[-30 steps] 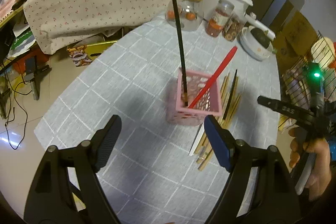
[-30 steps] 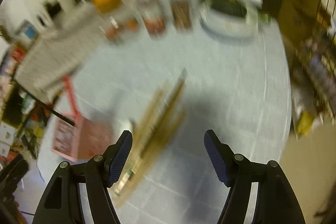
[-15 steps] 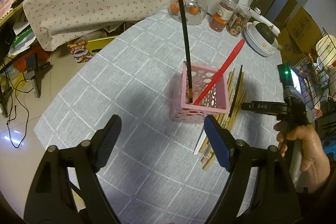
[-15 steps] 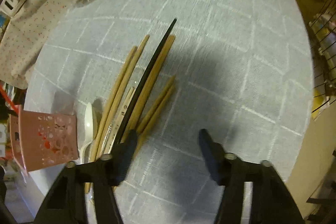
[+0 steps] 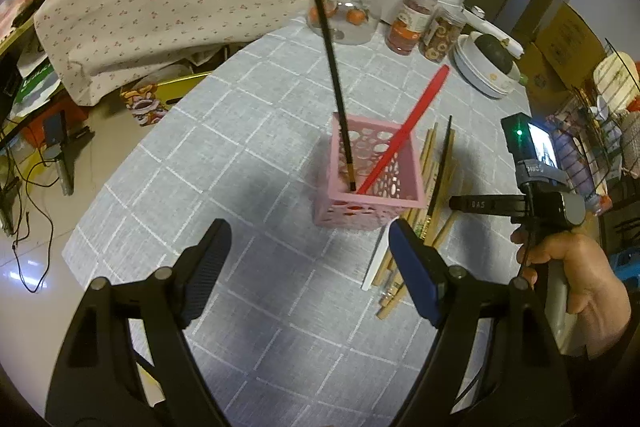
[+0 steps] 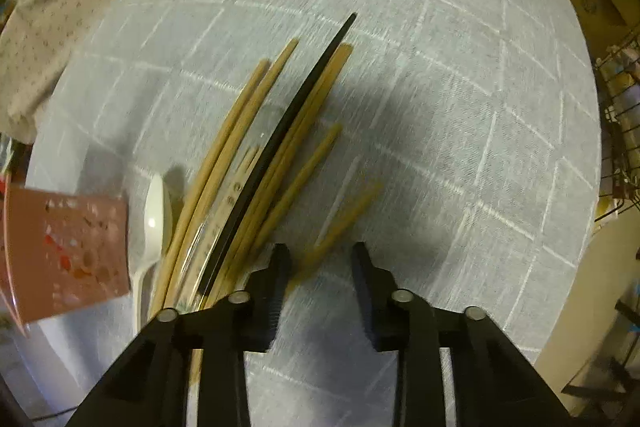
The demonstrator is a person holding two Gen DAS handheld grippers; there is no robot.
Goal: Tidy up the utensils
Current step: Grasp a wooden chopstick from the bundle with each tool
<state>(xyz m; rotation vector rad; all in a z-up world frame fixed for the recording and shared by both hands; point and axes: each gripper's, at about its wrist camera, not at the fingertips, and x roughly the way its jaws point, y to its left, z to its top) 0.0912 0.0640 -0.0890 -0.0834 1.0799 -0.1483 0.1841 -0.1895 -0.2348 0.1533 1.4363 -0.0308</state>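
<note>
Showing only in R wrist cam: white spoon.

A pink basket with round holes holds one red stick and one black chopstick, on a grey tablecloth with white checks, beside tan wooden chopsticks.

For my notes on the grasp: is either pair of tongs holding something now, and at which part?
Left tongs: open, nothing held. Right tongs: closing around the near end of a blurred wooden chopstick; a firm grip cannot be told yet.
</note>
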